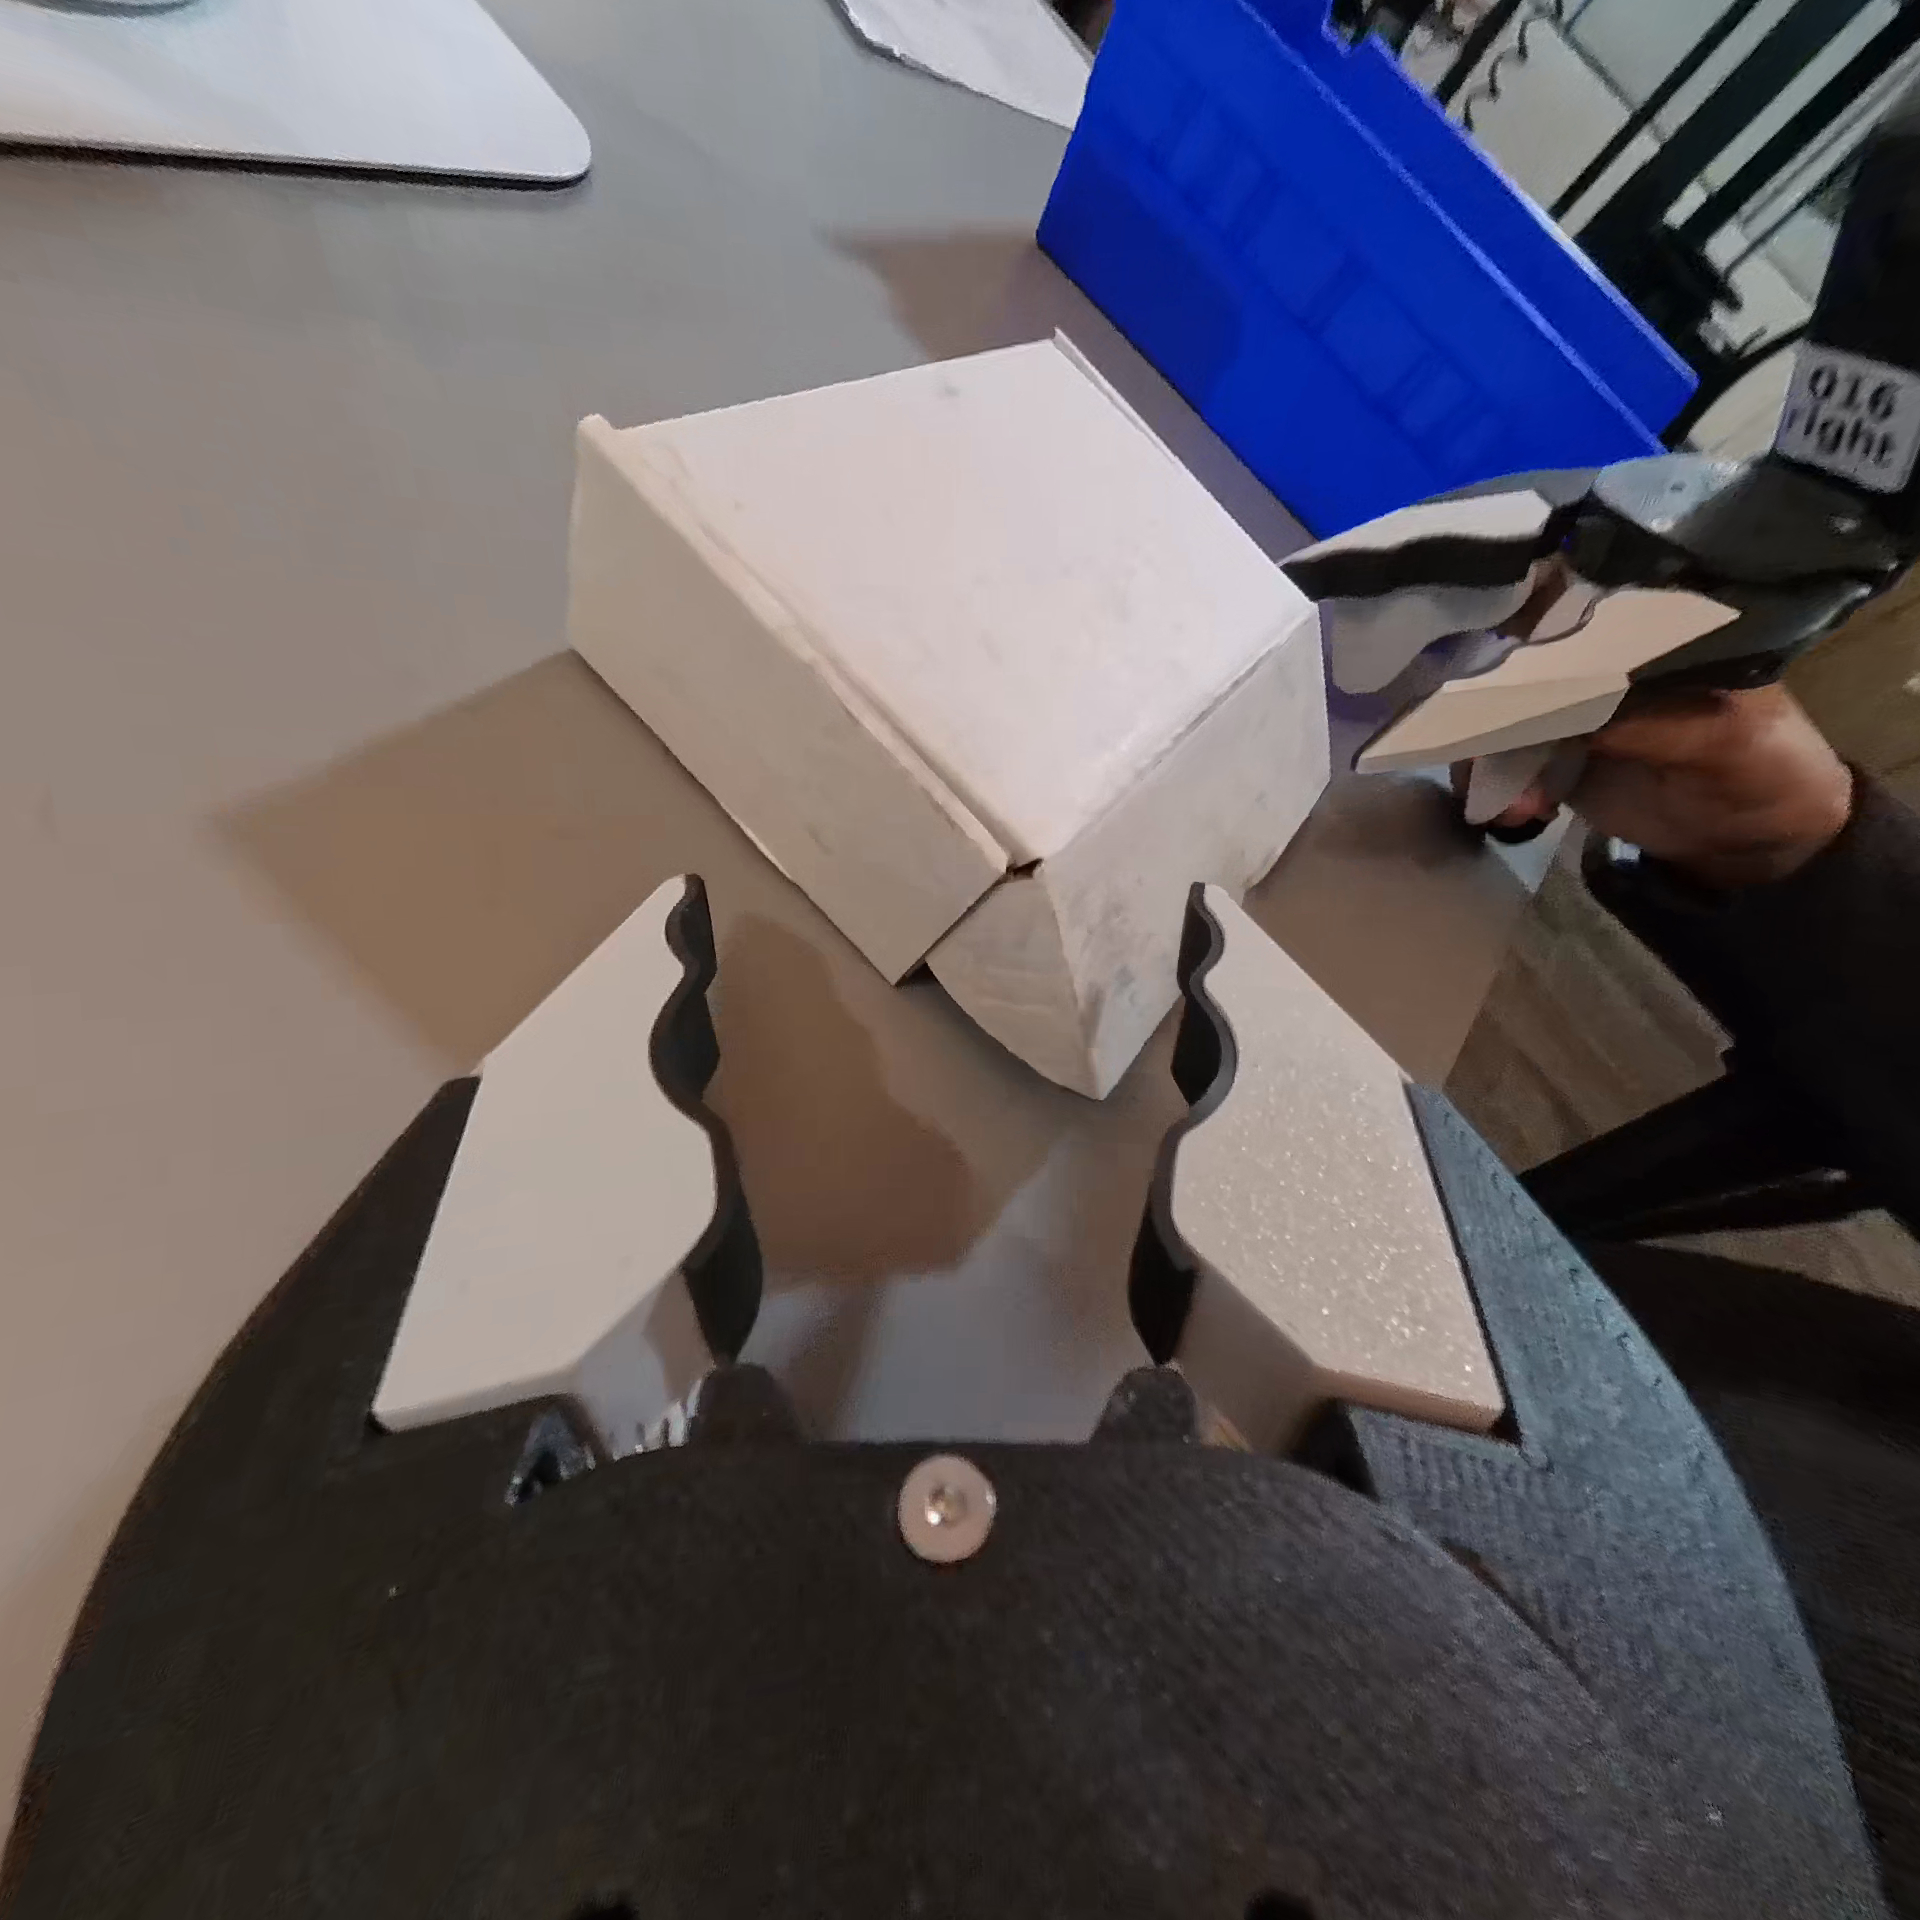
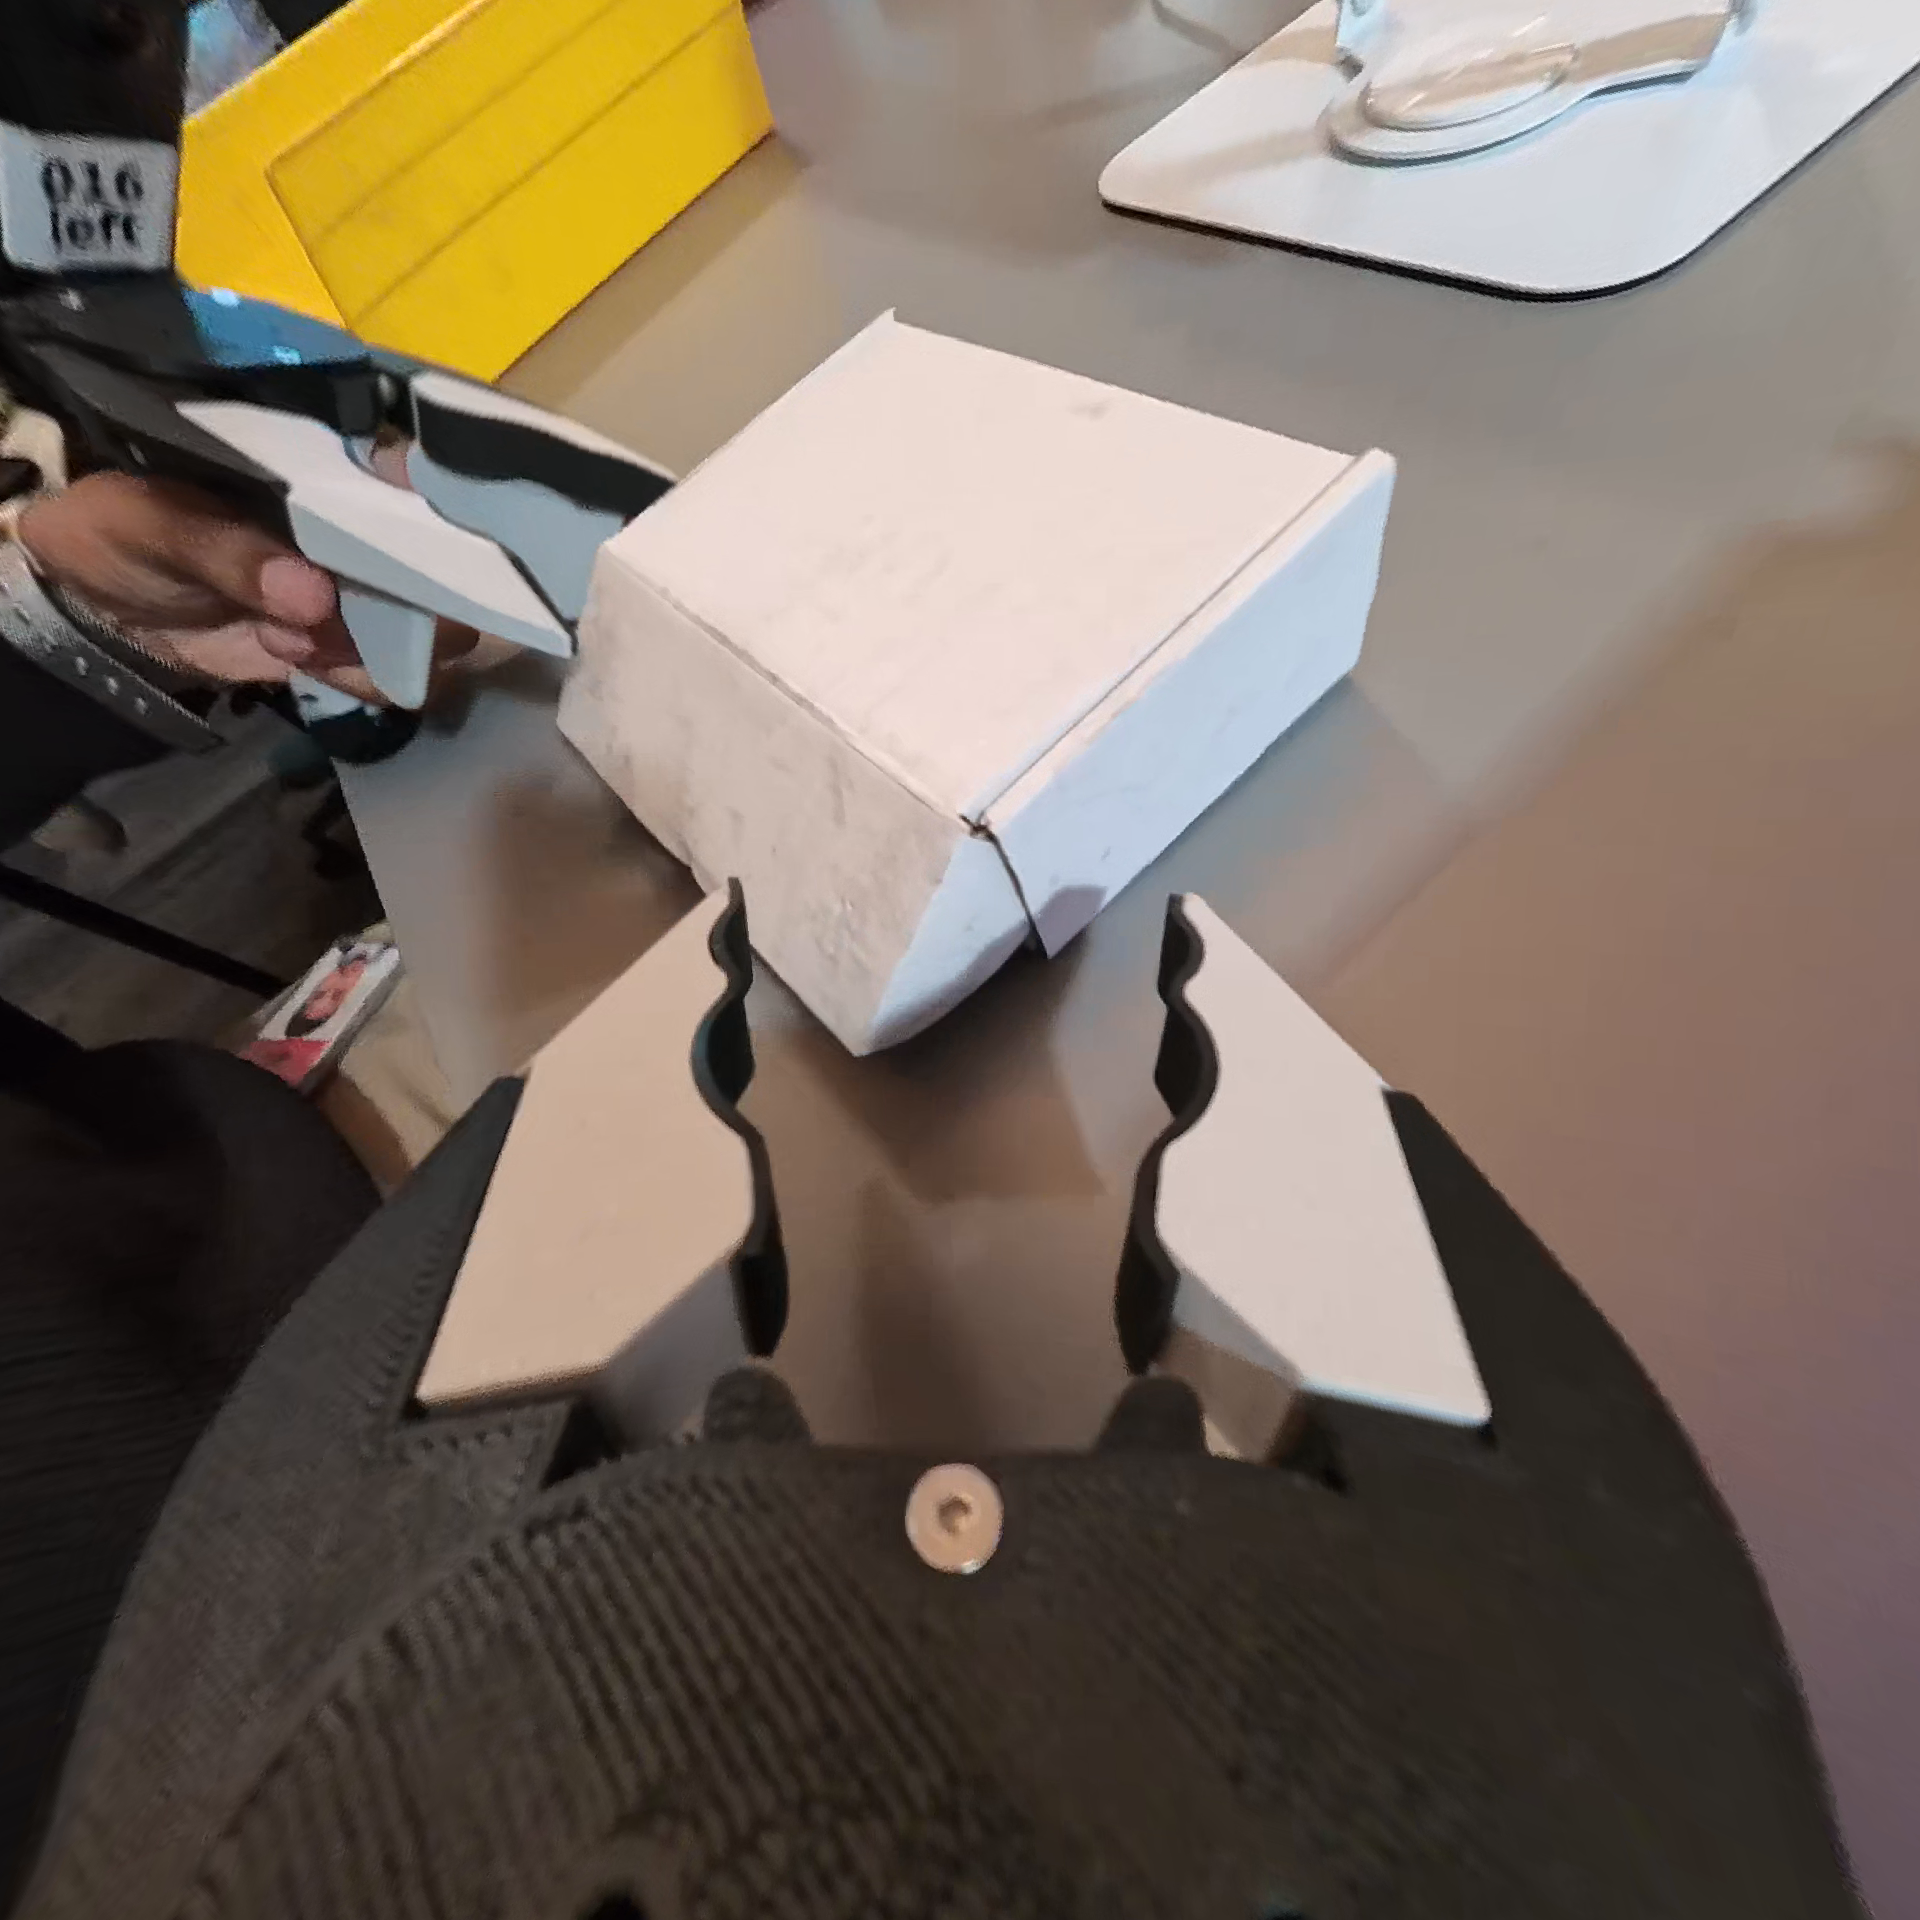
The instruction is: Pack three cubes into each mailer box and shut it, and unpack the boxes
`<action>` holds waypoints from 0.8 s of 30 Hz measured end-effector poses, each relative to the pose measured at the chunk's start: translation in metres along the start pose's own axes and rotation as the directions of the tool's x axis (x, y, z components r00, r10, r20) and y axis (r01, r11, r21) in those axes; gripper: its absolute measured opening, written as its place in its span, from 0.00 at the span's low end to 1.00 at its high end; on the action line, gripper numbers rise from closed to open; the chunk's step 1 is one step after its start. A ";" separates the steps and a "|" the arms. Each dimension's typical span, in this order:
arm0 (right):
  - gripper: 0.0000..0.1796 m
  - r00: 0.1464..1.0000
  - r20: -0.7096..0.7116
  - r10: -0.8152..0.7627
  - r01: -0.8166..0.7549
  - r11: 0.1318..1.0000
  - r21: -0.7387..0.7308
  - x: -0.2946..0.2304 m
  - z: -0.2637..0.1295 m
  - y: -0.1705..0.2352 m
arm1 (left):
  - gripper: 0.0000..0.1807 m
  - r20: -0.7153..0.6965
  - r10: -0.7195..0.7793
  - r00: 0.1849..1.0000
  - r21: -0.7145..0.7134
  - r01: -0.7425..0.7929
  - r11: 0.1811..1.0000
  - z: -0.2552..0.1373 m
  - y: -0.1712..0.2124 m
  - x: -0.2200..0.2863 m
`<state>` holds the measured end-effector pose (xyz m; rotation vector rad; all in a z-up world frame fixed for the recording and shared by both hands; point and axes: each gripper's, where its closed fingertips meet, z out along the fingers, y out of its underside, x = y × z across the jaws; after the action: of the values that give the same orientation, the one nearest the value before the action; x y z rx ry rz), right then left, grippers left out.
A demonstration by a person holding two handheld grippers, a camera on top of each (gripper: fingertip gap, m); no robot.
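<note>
Left claw (image 1: 945, 935) spread, right claw (image 2: 956, 935) spread, closed mailer box (image 1: 935, 644) between

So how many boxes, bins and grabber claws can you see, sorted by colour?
White mailer box, shut: 1
Blue bin: 1
Yellow bin: 1
Grey-and-black grippers, left gripper and right gripper, both open and empty: 2
Total: 5

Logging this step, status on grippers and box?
Left gripper open, empty; right gripper open, empty. White mailer box shut on grey table, one gripper at each side. Nothing in the way.
</note>
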<state>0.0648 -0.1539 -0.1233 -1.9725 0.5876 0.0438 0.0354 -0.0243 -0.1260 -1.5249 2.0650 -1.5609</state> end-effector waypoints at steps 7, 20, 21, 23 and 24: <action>0.32 0.997 0.037 -0.075 0.077 0.994 -0.080 -0.005 0.014 0.006 | 0.41 -0.013 0.113 0.993 -0.123 -0.114 0.986 0.015 0.012 0.008; 0.24 0.983 -0.015 -0.183 0.182 0.982 -0.052 -0.007 0.005 0.000 | 0.35 0.063 0.272 0.960 -0.095 -0.265 0.959 0.010 0.008 0.009; 0.23 0.982 -0.013 -0.187 0.187 0.982 -0.042 -0.008 0.004 -0.002 | 0.35 0.065 0.274 0.960 -0.089 -0.268 0.959 0.009 0.007 0.008; 0.23 0.982 -0.009 -0.189 0.189 0.982 -0.027 -0.010 0.002 -0.005 | 0.34 0.060 0.273 0.960 -0.073 -0.268 0.961 0.007 0.005 0.009; 0.22 0.982 -0.006 -0.187 0.187 0.982 -0.021 -0.010 0.001 -0.006 | 0.34 0.059 0.276 0.959 -0.067 -0.272 0.960 0.007 0.004 0.009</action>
<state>0.0584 -0.1469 -0.1163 -2.0403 0.4062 -0.0754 0.0327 -0.0356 -0.1284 -1.2231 2.1896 -1.3412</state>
